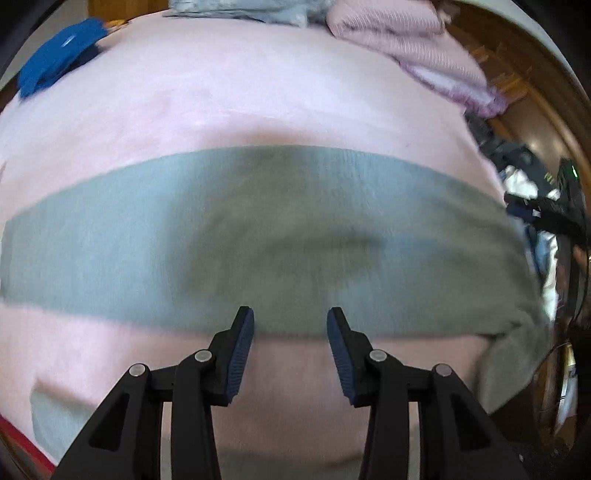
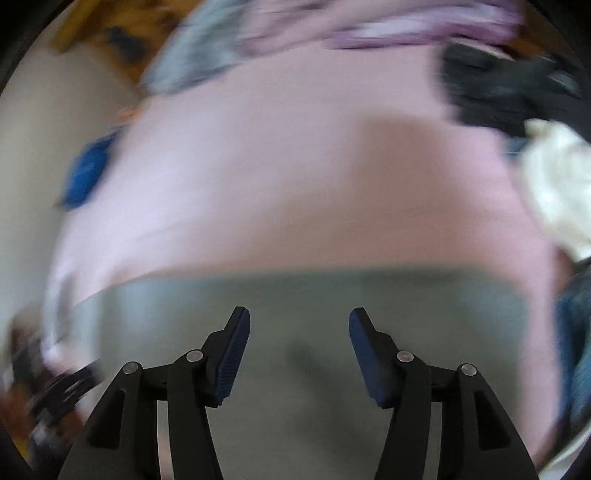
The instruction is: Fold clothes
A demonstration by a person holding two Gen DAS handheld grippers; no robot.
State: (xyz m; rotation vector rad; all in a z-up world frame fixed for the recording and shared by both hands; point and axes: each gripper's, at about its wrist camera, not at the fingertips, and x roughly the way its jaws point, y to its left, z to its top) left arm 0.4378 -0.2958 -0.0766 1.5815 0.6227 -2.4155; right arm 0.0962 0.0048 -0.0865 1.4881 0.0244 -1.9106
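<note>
a pink sheet (image 1: 229, 92) covers the bed from edge to edge. a grey-green garment (image 1: 258, 236) lies flat across it as a wide band, its right end hanging off the side. at the far edge sit a folded pink ribbed cloth (image 1: 399, 33) and a pale blue-grey cloth (image 1: 236, 9). a blue cloth (image 1: 59, 55) lies at the far left corner. in the blurred right wrist view, a cream cloth (image 2: 557, 184) and a dark heap (image 2: 498, 85) sit at the right edge.

No readable text, label, brand, number or sign anywhere in either view, only a small green glow, too small and blurred to read, on a dark device (image 1: 570, 177) far right of the left hand-held gripper (image 1: 290, 320).
</note>
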